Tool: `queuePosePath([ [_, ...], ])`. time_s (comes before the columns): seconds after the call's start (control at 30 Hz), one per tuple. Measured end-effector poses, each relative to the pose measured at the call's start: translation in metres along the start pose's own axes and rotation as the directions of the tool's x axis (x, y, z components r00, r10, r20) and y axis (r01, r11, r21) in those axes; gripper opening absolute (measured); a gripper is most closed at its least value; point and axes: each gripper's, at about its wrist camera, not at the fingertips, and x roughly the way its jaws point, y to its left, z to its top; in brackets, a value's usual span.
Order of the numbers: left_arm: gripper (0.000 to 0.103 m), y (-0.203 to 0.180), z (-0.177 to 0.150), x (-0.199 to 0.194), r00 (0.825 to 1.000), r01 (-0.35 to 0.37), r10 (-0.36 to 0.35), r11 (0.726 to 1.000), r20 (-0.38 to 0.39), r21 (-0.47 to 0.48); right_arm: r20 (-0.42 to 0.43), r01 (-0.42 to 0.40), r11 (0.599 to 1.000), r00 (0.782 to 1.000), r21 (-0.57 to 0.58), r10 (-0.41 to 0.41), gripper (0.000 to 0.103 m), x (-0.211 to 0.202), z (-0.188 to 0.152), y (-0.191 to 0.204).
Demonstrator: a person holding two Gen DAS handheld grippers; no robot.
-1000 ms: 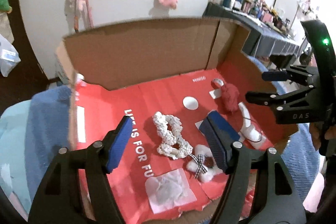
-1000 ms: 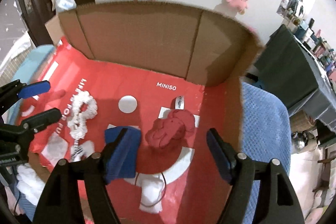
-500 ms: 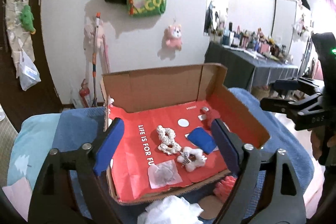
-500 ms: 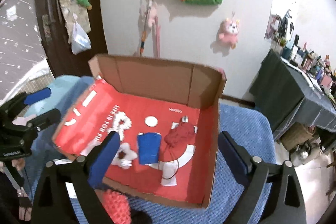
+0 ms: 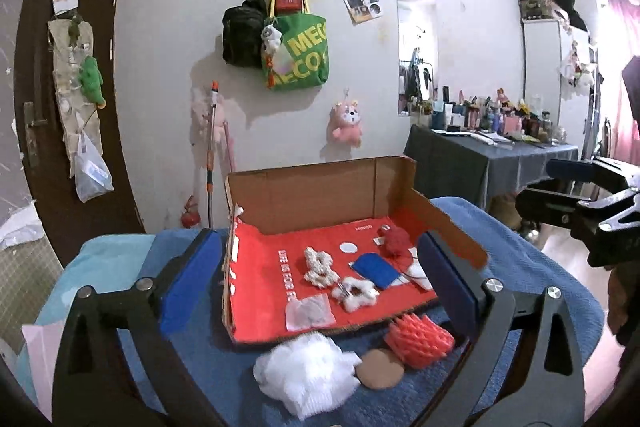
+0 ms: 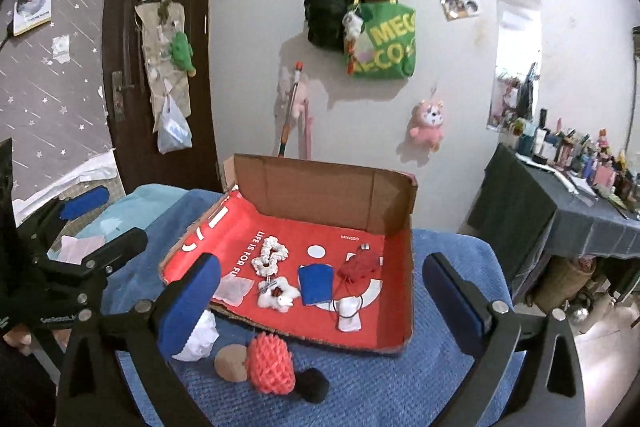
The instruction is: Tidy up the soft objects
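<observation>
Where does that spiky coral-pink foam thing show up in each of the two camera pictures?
Left wrist view: the coral foam net lies low and right of centre, outside the box's front edge.
Right wrist view: it lies low, left of centre, again outside that edge.
Shared landmark: the tan round pad touching its left side.

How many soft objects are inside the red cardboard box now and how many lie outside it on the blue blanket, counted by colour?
Inside the box:
White: 4 (braided scrunchie, fluffy star clip, flat pad, small pouch)
Blue: 1 (blue pad)
Red: 1 (red yarn ball)
Outside, on the blanket:
White: 1 (fluffy cloth)
Coral: 1 (foam net)
Tan: 1 (round puff)
Black: 1 (pompom)
Total: 10
</observation>
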Motion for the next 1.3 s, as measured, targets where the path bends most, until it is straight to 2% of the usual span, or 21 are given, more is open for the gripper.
queuePosePath([
  [0.2, 0.101, -0.005, -0.025, -0.022, 0.999, -0.032, 0.032, 0.999, 0.012, -0.014, 0.052, 0.022, 1.000, 0.998, 0.016, -0.023, 0.103, -0.030, -0.031, 0.011],
  [0.4, 0.101, -0.006, -0.063, -0.027, 0.999, -0.039, 0.038, 0.998, -0.034, -0.051, 0.058, 0.037, 0.999, 0.998, 0.024, -0.038, 0.103, -0.038, -0.067, 0.024],
  [0.53, 0.101, -0.012, -0.090, -0.021, 0.996, -0.067, 0.065, 0.997, -0.068, -0.035, 0.060, 0.038, 0.997, 0.997, 0.072, -0.043, 0.103, -0.034, -0.095, 0.026],
  [0.73, 0.101, -0.012, -0.121, -0.001, 0.986, -0.059, 0.050, 0.997, -0.156, -0.054, 0.000, 0.058, 0.995, 0.998, 0.078, -0.058, 0.103, -0.013, -0.138, 0.028],
  [0.83, 0.101, -0.012, -0.134, 0.005, 0.981, -0.061, 0.050, 0.997, -0.187, -0.054, -0.032, 0.019, 0.990, 0.999, 0.136, -0.015, 0.103, -0.004, -0.154, 0.022],
  [0.9, 0.101, -0.012, -0.142, 0.008, 0.977, -0.059, 0.045, 0.996, -0.209, -0.061, -0.064, 0.048, 0.989, 0.997, 0.140, -0.039, 0.103, 0.004, -0.168, 0.021],
  [0.97, 0.101, -0.013, -0.149, 0.012, 0.973, -0.054, 0.039, 0.997, -0.229, -0.059, -0.083, 0.084, 0.988, 0.994, 0.132, -0.074, 0.103, 0.009, -0.176, 0.021],
  [1.3, 0.101, -0.018, -0.166, 0.021, 0.960, -0.048, 0.031, 0.997, -0.278, -0.052, -0.124, 0.079, 0.981, 0.991, 0.177, -0.057, 0.103, 0.020, -0.201, 0.018],
])
